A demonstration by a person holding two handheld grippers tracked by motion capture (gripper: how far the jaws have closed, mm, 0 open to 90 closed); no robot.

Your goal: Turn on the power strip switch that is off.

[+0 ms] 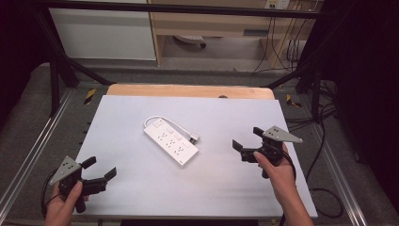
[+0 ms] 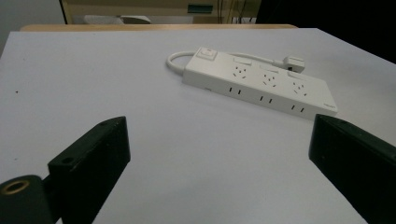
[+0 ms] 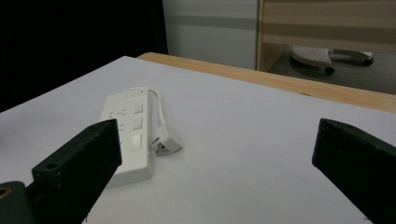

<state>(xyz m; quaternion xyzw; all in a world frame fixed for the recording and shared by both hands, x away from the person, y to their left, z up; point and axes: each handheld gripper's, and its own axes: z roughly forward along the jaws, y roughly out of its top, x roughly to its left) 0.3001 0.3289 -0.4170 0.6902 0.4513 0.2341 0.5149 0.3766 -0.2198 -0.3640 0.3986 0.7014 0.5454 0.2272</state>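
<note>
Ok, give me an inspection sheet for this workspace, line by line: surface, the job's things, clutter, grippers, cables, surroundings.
Surface: white table top, with a wooden edge at the far side.
Job's things: white power strip lying flat near the middle, at an angle; its own cord loops round and its plug lies beside it, unplugged.
Clutter: nothing seen.
Grippers: left gripper open, near corner, holding nothing; right gripper open, right of the strip, holding nothing. Neither touches the strip.
Cables: a cable trails from each gripper; floor cables lie right of the table.
Surroundings: metal frame rails, wooden shelving behind, dark curtains at the sides.
</note>
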